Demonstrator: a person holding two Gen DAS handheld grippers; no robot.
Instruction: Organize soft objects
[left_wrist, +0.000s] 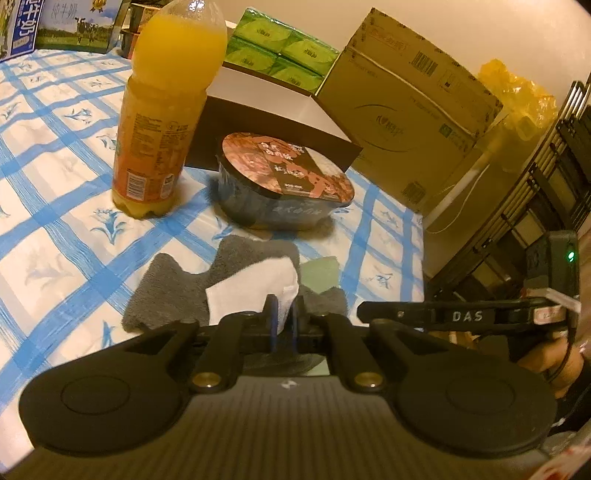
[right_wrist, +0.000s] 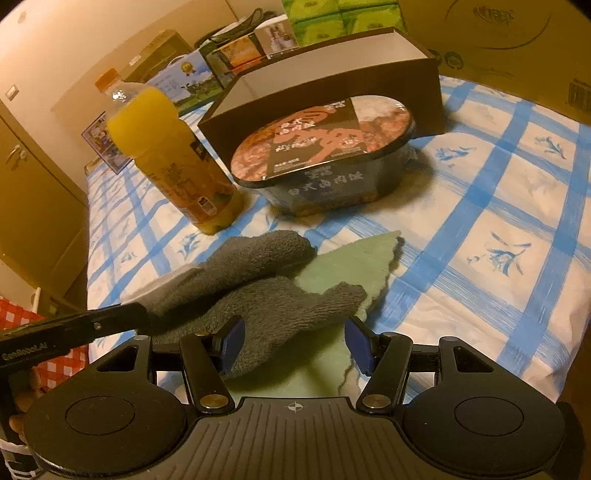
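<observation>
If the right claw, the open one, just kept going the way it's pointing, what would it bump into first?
Most likely the grey towel lying right ahead of the right claw, draped over the green cloth. Beyond that sits the food bowl, though depth is hard to judge here.

We count three soft cloths on the checked tablecloth (right_wrist: 498, 206): one grey towel (right_wrist: 258, 295), one pale green cloth (right_wrist: 354, 266) and one white cloth (left_wrist: 255, 288). One bottle of orange juice (left_wrist: 162, 122), one lidded meal bowl (left_wrist: 284, 181), one open dark box (right_wrist: 332, 74). We see four green tissue packs (left_wrist: 280, 55) in one bundle, one big cardboard carton (left_wrist: 406, 110), two milk cartons (left_wrist: 48, 26) and two grippers, left (left_wrist: 282, 317) and right (right_wrist: 291, 343).
</observation>
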